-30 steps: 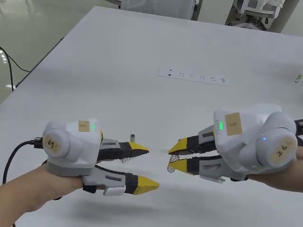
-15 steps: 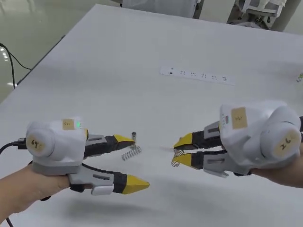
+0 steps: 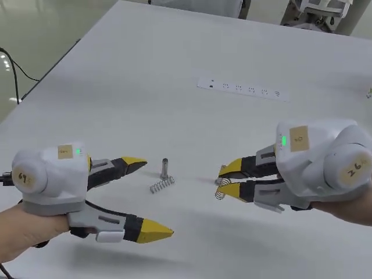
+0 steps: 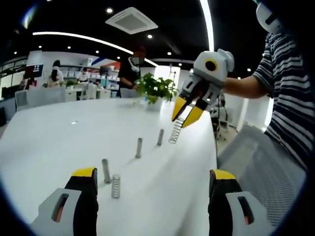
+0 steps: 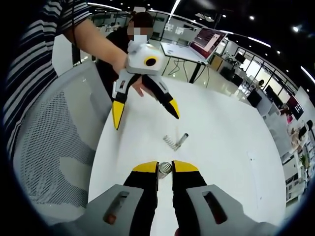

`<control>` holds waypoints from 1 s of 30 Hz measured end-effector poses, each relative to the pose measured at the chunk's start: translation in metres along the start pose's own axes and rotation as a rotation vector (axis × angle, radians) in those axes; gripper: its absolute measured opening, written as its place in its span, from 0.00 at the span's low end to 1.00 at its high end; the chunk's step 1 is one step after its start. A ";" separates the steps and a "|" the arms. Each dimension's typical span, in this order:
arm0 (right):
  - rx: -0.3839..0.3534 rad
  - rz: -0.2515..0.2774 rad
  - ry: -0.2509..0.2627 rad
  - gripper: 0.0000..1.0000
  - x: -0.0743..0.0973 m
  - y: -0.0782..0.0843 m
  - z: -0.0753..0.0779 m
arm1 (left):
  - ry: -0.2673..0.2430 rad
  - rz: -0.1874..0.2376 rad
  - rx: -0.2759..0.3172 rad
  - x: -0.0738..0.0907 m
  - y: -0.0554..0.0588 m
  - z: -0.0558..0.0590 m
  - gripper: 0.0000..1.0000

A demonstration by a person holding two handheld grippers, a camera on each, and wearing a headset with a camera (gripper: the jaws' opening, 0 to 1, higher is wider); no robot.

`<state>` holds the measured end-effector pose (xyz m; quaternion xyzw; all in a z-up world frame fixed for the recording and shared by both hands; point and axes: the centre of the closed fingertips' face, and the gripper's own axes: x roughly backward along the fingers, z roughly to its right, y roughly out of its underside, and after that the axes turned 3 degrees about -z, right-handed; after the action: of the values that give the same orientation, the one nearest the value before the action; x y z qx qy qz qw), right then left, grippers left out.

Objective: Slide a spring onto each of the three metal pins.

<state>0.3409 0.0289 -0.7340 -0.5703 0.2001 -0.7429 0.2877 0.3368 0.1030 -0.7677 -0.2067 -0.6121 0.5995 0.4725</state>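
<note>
**Jaws: left gripper [image 3: 158, 197] spread wide and empty, right gripper [image 3: 224, 181] pinched shut on a spring [image 3: 220, 192]; no pin loaded**

Progress. The left gripper view shows the three metal pins [image 4: 139, 147] standing upright in a row on the white table [image 3: 174, 70], and all three shafts look bare. I count zero of three done. The held spring hangs from the right jaw tips above the table, near the far end of the row and not over any pin top. A second spring [image 3: 162, 185] lies on its side just beside the nearest pin [image 3: 165, 167]. Whether it touches the pin I cannot tell. Two springs are accounted for.

Left to do, as I judge it: line up the held spring over a pin and drop it on, pick up the loose spring, then fit the last pin.

Room. The grippers face each other across the pins, with open tabletop between them. The wide left jaws flank the nearest pin and the loose spring without touching either. A power strip [image 3: 243, 90] lies well apart toward the far side. The left table edge [image 3: 58, 64] is also well apart. A mesh chair [image 5: 59, 147] sits along the near edge. The pins look slender and free-standing, so a sideways nudge could tip one.
</note>
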 end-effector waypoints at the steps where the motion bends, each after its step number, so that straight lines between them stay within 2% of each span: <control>1: -0.002 0.001 0.002 0.07 0.000 0.000 0.001 | -0.006 0.003 -0.002 0.001 0.000 -0.001 0.93; 5: -0.011 -0.002 0.010 0.07 0.001 0.003 0.003 | -0.025 0.014 0.004 0.004 0.001 -0.006 0.98; 13: -0.045 -0.002 0.015 0.07 0.001 0.009 0.006 | -0.044 0.034 -0.003 0.008 -0.001 -0.009 0.98; 23: -0.075 -0.018 0.021 0.07 0.002 0.018 0.014 | -0.052 0.031 -0.006 0.009 0.002 -0.010 0.98; 26: -0.130 -0.016 0.014 0.07 0.001 0.022 0.018 | -0.055 0.031 -0.003 0.010 0.002 -0.010 0.98; 28: -0.219 -0.001 -0.013 0.07 0.000 0.022 0.018 | -0.058 0.029 -0.002 0.011 0.003 -0.010 0.98; 30: -0.247 0.004 -0.008 0.07 0.001 0.024 0.025 | -0.060 0.030 -0.001 0.012 0.003 -0.010 0.98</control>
<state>0.3693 0.0113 -0.7418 -0.6039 0.2902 -0.7099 0.2172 0.3391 0.1187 -0.7681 -0.1980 -0.6231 0.6121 0.4448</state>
